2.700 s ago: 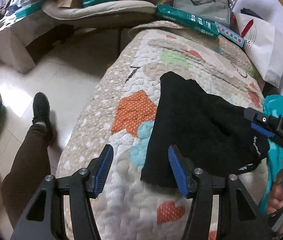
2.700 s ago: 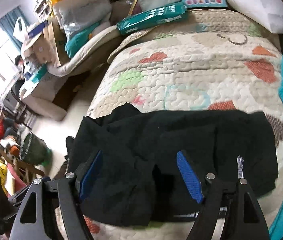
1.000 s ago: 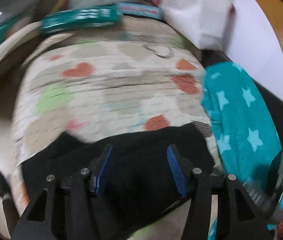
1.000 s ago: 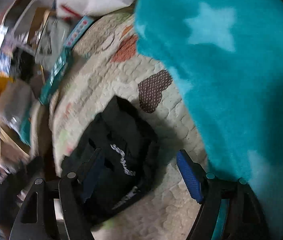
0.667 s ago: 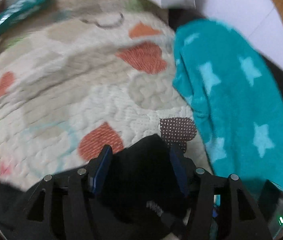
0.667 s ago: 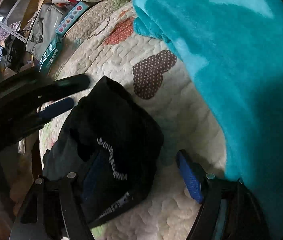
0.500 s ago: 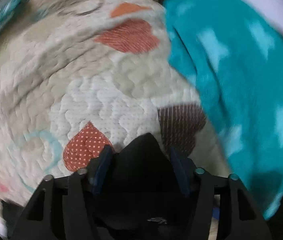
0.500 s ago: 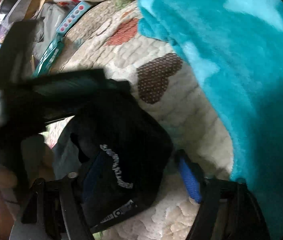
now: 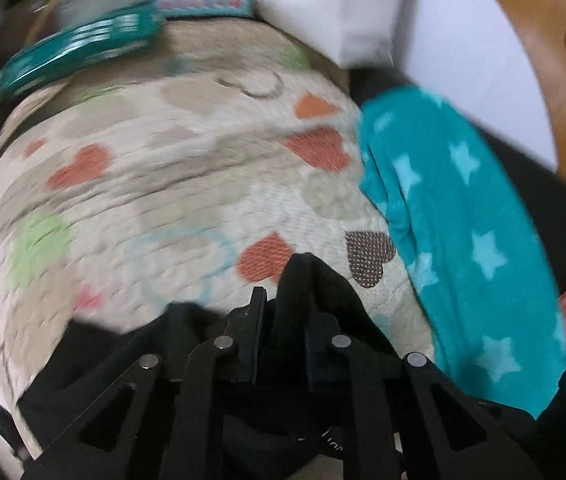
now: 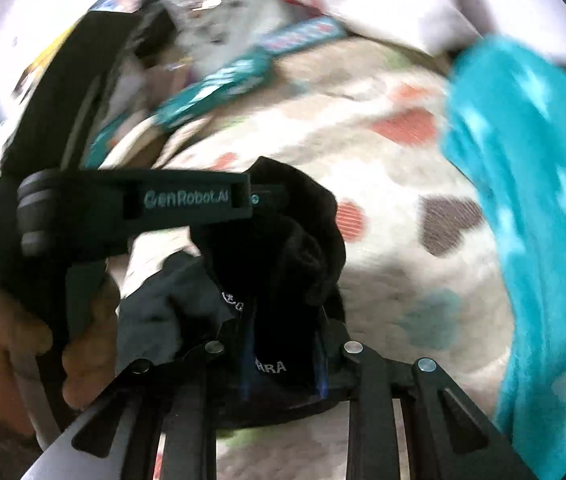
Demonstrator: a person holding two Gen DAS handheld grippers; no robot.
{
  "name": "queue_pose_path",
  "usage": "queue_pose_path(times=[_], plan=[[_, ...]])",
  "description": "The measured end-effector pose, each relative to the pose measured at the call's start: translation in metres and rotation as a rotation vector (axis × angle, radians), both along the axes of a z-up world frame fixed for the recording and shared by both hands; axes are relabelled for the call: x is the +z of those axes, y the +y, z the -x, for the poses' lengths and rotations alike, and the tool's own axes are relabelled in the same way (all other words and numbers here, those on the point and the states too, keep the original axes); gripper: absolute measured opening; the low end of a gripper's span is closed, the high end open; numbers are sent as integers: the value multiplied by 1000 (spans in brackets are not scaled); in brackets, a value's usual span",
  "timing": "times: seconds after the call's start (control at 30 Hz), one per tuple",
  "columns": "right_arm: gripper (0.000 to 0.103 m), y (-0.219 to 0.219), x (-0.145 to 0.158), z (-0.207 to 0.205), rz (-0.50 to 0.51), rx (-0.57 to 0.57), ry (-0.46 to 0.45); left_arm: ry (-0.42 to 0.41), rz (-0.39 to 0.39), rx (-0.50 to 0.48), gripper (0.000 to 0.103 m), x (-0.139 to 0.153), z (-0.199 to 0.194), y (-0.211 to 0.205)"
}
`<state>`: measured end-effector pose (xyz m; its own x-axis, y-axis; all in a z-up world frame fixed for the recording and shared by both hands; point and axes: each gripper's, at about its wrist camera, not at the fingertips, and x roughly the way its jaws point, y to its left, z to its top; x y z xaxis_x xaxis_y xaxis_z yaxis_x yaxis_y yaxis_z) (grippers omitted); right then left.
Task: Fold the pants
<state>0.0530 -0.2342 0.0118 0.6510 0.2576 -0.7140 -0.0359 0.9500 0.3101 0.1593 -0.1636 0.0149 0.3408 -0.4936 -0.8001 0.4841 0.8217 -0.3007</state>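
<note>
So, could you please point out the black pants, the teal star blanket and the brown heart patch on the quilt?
black pants (image 9: 307, 280): left wrist view, bunched peak of fabric.
teal star blanket (image 9: 463, 240): left wrist view, middle of its surface.
brown heart patch (image 9: 369, 256): left wrist view, heart's centre.

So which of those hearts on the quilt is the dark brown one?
The brown dotted heart right beside the teal star blanket, just past the bunched black pants. The other hearts nearby are orange-red.
</note>
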Motion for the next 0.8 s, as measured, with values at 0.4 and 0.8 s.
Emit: queue_pose_path(times=[0.4, 0.8], plan=[[27, 184, -11, 1, 344, 453, -68, 90, 261, 390, 19, -39, 17, 210], [80, 220, -44, 58, 466, 717, -78, 228, 444, 562, 51, -84, 37, 308]])
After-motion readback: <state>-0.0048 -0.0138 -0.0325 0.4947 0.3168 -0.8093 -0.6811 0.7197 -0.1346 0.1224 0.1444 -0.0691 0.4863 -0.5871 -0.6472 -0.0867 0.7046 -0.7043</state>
